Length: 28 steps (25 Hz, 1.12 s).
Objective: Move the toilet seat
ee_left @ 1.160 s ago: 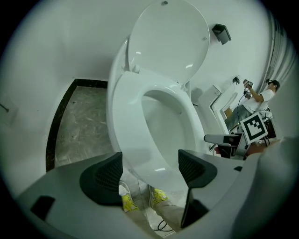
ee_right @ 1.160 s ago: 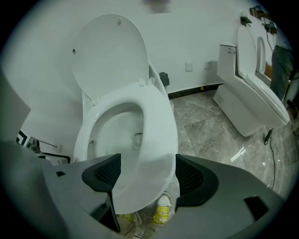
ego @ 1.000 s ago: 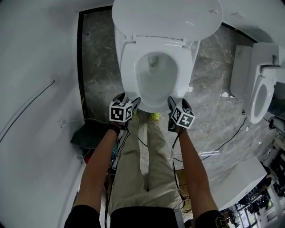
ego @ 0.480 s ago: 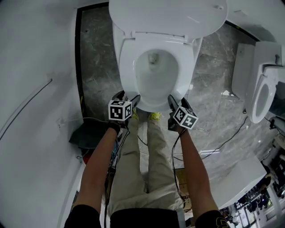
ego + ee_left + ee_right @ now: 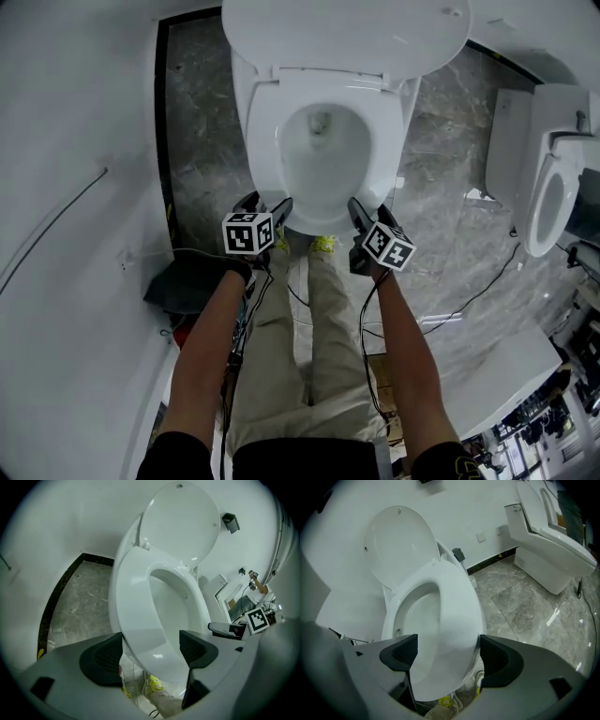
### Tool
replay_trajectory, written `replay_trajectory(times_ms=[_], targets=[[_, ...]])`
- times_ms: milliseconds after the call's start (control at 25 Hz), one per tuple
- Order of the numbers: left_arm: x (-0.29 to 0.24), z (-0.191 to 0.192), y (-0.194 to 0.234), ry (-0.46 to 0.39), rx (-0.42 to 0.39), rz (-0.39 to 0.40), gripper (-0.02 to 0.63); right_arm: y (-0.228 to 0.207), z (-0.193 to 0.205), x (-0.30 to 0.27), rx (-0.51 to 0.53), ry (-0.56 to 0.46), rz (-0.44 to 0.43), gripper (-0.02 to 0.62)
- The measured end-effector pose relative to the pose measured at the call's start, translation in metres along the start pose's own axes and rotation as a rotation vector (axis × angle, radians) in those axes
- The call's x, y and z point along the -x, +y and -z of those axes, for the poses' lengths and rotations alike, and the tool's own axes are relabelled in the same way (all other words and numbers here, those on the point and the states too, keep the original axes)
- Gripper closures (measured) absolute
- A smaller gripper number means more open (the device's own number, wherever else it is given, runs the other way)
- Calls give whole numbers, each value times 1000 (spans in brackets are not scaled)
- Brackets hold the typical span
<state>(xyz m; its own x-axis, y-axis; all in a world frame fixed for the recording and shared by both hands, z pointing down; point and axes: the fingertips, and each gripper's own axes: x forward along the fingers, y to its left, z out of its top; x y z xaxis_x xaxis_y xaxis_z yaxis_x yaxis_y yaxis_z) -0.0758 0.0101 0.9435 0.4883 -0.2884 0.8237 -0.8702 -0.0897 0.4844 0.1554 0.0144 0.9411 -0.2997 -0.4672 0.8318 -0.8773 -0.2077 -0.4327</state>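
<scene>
The white toilet seat (image 5: 264, 150) lies down on the bowl, and its lid (image 5: 347, 33) stands up behind. My left gripper (image 5: 265, 203) is at the seat's front left edge and my right gripper (image 5: 370, 208) at its front right. In the left gripper view the seat (image 5: 133, 602) runs between the wide-apart jaws of the left gripper (image 5: 150, 651), with no pad clearly pressing on it. In the right gripper view the right gripper (image 5: 447, 653) has just been opening its jaws, and the seat (image 5: 457, 606) lies between them untouched.
A second white toilet (image 5: 548, 187) stands at the right. A dark bag (image 5: 192, 281) lies on the floor at the left by the white wall. Cables (image 5: 469, 300) trail over the marble floor. The person's legs and yellow shoes (image 5: 325, 246) are just below the bowl's front.
The head view has drifted, so the toilet sits slightly further left. Both grippers stay at the seat's front edge, and the right one has rolled a little.
</scene>
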Motion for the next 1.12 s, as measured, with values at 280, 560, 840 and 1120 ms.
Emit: replay_trajectory(times_ms=[280, 560, 840, 1120], targets=[[6, -5, -3, -18, 59, 22, 224, 8, -3, 8, -21, -15, -45, 184], [16, -9, -9, -24, 60, 40, 224, 14, -9, 21, -27, -24, -66, 184], [37, -16, -19, -26, 75, 62, 224, 26, -17, 44, -50, -39, -75, 184], [66, -30, -36, -49, 72, 102, 224, 43, -34, 76, -10, -68, -93, 184]])
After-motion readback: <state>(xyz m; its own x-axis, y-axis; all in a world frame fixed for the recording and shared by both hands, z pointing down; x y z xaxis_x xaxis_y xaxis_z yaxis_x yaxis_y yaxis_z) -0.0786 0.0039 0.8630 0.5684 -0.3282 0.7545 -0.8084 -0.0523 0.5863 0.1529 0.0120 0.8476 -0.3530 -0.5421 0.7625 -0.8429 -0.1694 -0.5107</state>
